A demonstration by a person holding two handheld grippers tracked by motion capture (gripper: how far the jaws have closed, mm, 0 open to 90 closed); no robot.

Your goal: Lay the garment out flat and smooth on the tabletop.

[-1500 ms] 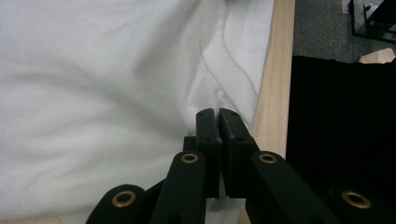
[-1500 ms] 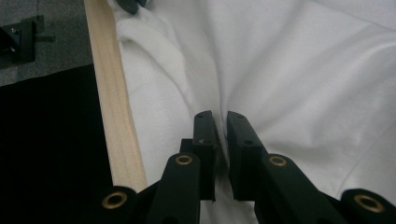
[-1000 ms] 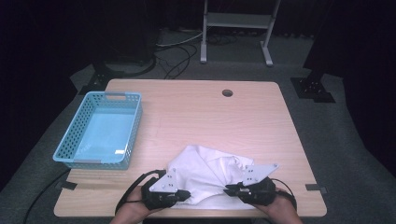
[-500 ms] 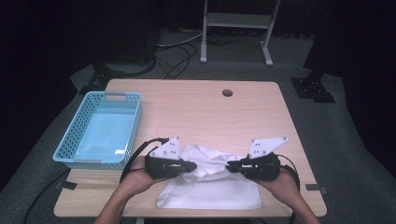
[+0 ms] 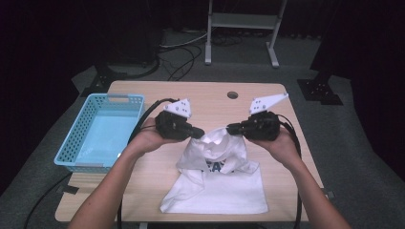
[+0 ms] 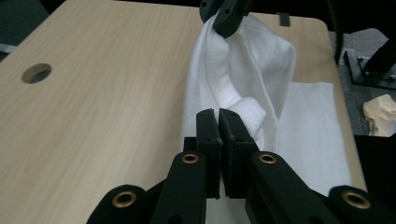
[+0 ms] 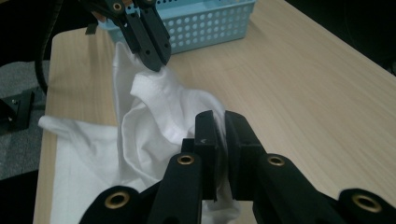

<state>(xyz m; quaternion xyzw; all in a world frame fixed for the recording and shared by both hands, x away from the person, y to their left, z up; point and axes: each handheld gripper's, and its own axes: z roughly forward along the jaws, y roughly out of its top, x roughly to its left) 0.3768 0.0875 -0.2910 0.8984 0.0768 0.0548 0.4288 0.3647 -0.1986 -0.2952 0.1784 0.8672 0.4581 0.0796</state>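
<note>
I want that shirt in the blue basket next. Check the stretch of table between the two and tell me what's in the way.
Nothing visible is. The white shirt hangs pinched between the left tool and the right tool, its lower part on the table. The tabletop between it and the blue basket is bare wood, and the basket looks empty.

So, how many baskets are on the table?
1. The blue basket stands at the table's left edge, beside the left gripper; its far side shows in the right gripper view too.
</note>
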